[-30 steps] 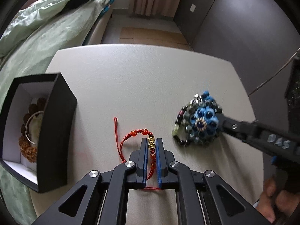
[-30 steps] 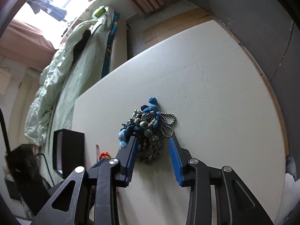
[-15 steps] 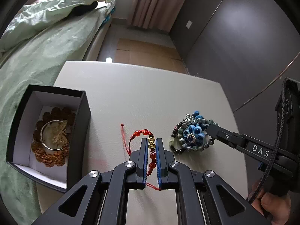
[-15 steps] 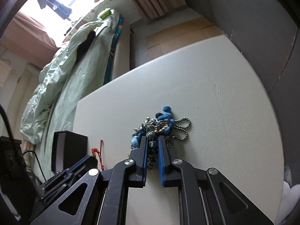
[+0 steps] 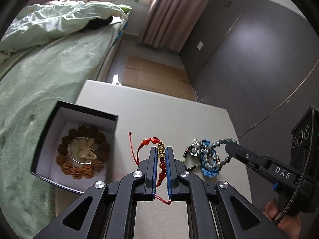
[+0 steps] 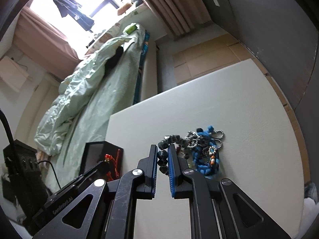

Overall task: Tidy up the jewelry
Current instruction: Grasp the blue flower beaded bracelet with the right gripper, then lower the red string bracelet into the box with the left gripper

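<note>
The left gripper point(image 5: 161, 165), low centre in its view, is clamped on the red bracelet point(image 5: 157, 155): gold and red beads sit pinched between the blue pads, the beaded loop stands out past the tips and a cord tail point(image 5: 162, 199) droops behind them. The right gripper point(image 6: 162, 159) is likewise closed, on a strand of dark beads point(image 6: 163, 155) belonging to the blue cluster point(image 6: 205, 153), most of which hangs loose to the right of its fingers. Both pieces look lifted just off the white table point(image 5: 169, 115). The open black box point(image 5: 75, 145), at centre left of the left view, already has a brown bead ring around a pale disc on its floor. The risks, as I judge them: the cluster is held by one strand only, so its weight could swing it or slide it free; the red cord's loose ends could snag the box rim; and two grippers heading for one small box could collide.
</note>
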The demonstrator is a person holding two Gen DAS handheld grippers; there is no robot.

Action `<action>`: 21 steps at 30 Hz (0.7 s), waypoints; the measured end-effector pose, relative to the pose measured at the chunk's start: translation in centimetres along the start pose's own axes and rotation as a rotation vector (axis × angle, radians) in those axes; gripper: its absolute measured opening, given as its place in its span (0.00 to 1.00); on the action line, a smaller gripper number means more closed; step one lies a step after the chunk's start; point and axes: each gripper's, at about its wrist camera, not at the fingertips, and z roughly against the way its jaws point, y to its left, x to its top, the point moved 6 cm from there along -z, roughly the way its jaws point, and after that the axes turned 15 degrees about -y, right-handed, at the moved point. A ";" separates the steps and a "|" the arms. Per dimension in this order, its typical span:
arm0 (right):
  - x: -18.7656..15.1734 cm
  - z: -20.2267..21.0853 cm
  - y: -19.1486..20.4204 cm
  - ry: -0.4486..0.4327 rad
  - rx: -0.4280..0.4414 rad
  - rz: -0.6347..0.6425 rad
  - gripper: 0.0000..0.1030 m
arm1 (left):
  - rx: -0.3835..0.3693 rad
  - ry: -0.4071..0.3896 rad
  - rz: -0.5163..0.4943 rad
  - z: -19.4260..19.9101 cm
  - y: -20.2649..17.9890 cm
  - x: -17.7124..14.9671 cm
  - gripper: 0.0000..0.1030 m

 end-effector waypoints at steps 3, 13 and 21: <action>0.0 0.2 0.8 -0.013 0.023 0.005 0.11 | -0.006 -0.035 0.019 1.1 0.7 0.7 0.08; 0.4 1.3 3.7 -0.071 0.105 0.040 0.11 | -0.001 -0.153 0.057 4.4 2.6 3.1 0.08; 0.3 0.5 5.5 -0.073 0.144 0.050 0.11 | 0.075 -0.160 0.066 3.7 5.7 3.9 0.08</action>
